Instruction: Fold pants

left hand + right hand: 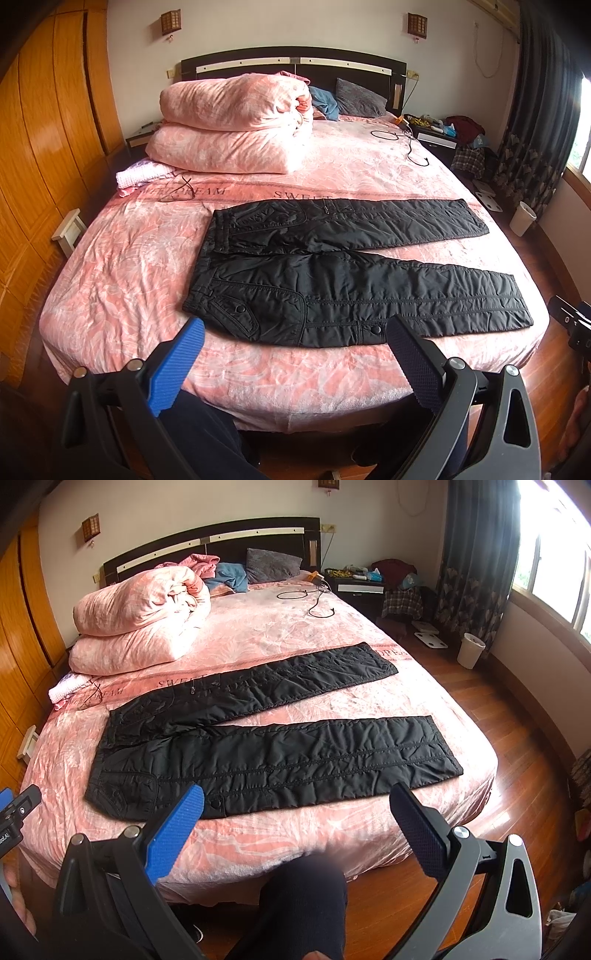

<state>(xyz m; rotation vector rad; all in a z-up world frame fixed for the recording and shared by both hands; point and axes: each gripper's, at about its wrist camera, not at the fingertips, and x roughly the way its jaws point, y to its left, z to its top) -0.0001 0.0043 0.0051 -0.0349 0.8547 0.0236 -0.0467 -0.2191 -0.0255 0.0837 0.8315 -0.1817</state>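
Note:
Black quilted pants (pixel 332 266) lie flat on the pink bed (pixel 110 266), waist to the left, both legs spread apart and pointing right. They also show in the right wrist view (pixel 266 746). My left gripper (pixel 295 328) is open and empty, held above the bed's near edge in front of the waist and near leg. My right gripper (pixel 295 797) is open and empty, held above the near edge in front of the near leg. The right gripper's body shows at the right edge of the left wrist view (pixel 572 325).
A folded pink duvet (pixel 232 125) is stacked at the bed's far left, with a pink cloth (pixel 144 175) and glasses (pixel 177 190) beside it. A black cable (pixel 402 142) lies far right. A nightstand (pixel 362 585), a white bin (pixel 470 650) and wooden floor (pixel 517 738) are right of the bed.

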